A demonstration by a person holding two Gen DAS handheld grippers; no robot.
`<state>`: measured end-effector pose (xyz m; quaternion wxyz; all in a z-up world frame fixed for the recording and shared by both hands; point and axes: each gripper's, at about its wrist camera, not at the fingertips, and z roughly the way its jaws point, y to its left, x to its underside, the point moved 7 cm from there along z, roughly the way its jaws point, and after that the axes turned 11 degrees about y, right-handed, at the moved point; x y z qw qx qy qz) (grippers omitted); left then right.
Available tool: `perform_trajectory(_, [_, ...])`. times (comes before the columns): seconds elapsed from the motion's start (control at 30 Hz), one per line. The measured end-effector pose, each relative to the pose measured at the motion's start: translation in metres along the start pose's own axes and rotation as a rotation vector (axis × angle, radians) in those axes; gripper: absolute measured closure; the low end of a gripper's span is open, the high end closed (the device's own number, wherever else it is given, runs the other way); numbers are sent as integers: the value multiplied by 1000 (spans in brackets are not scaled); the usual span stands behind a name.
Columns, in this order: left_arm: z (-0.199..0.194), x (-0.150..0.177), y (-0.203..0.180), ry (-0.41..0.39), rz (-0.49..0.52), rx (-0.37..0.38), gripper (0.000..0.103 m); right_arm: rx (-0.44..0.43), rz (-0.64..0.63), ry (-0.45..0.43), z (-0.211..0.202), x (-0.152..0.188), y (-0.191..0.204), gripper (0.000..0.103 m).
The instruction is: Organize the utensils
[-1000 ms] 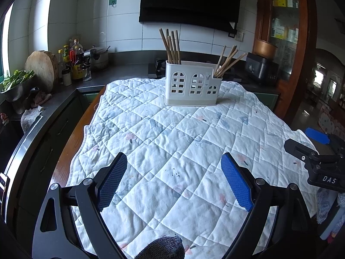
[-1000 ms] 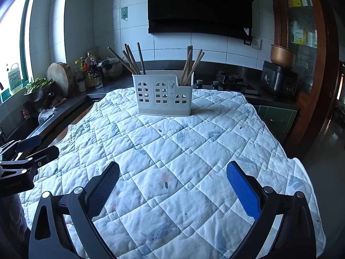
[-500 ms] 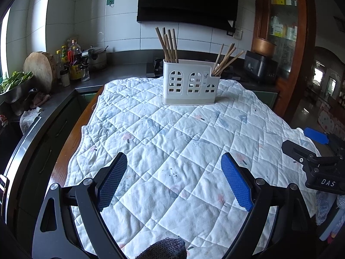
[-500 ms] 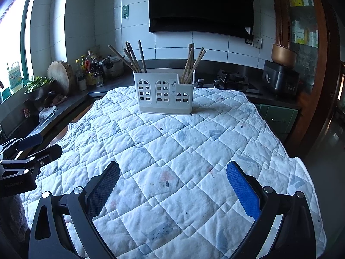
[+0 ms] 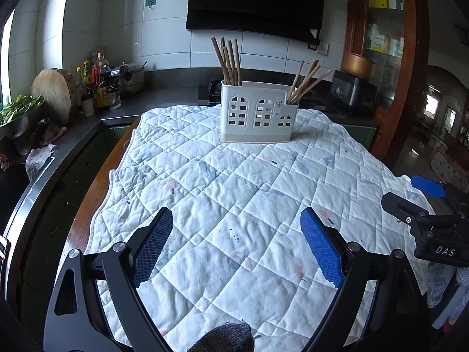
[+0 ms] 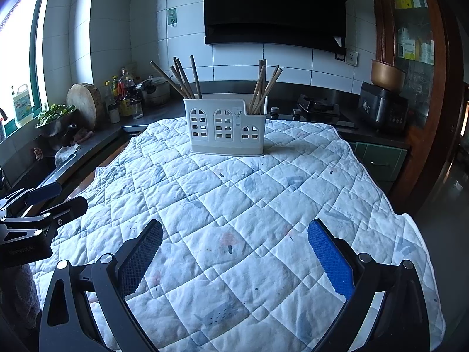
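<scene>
White utensil holder (image 5: 258, 114) stands upright near the far edge of the bench (image 5: 88, 205), on the quilted cloth (image 5: 234, 205) that covers most of the top. Brown chopsticks (image 5: 230, 60) lean in its left compartment; a second chopstick bunch (image 5: 306, 82) leans in the right, lower compartment. Middle compartment looks vacant, though its inside is hard to see. Left tongs (image 5: 236, 245) hover over the near part of the cloth, released, nothing between the blue pads. Right tongs (image 6: 234, 259) likewise spread wide and unloaded, well apart from the holder. Dark counter (image 5: 123, 108) with bottles (image 5: 98, 80) lies beyond the far-left corner.
</scene>
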<state>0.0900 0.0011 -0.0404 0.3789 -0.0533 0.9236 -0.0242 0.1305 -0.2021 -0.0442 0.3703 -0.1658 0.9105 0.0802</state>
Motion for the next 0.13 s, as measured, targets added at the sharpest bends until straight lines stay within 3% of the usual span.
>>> perform_trajectory(0.13, [2,1,-2,11,0,18,15,0,3,-1,0,0,0,7])
